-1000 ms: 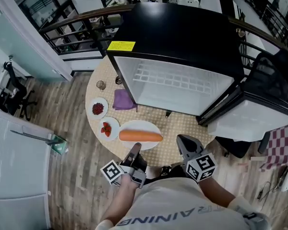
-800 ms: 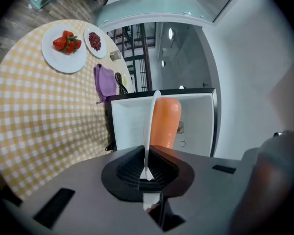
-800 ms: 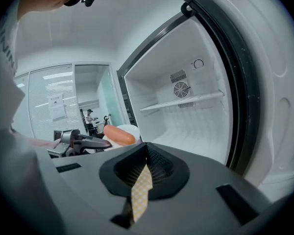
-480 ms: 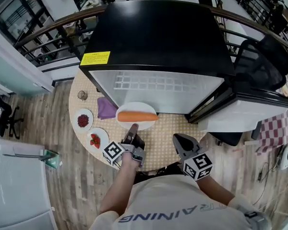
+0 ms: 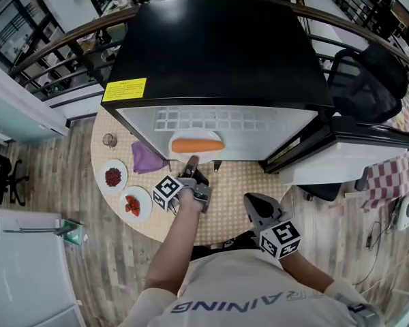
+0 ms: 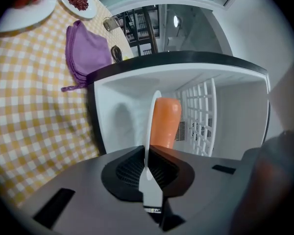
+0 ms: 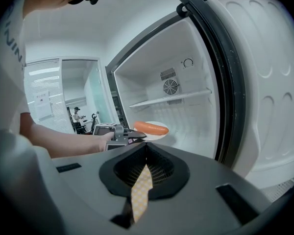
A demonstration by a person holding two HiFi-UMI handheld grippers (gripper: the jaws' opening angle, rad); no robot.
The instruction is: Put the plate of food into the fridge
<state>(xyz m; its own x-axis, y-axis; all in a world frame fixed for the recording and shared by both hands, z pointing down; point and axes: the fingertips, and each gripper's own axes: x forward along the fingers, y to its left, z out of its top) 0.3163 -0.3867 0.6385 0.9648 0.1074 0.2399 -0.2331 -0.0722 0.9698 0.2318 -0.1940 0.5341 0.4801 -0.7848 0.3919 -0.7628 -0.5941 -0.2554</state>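
Note:
A white plate (image 5: 185, 138) carrying a long orange carrot (image 5: 198, 145) hangs at the mouth of the open fridge (image 5: 218, 122), inside its white compartment. My left gripper (image 5: 191, 161) is shut on the plate's near rim. In the left gripper view the plate (image 6: 152, 126) stands edge-on between the jaws of that gripper (image 6: 149, 180), with the carrot (image 6: 165, 120) to its right. The right gripper view shows plate and carrot (image 7: 151, 128) below the fridge shelf (image 7: 169, 99). My right gripper (image 5: 253, 203) hovers over the table, shut and holding nothing.
On the round checked table (image 5: 235, 182) lie a purple cloth (image 5: 146, 158), a plate of red berries (image 5: 113, 176), a plate of strawberries (image 5: 134, 204) and a small glass (image 5: 109, 140). The fridge door (image 5: 341, 161) stands open to the right. A black chair (image 5: 368, 80) is behind it.
My left gripper has lifted the plate with the carrot off the table and carried it forward into the fridge opening. The right gripper has stayed in place.

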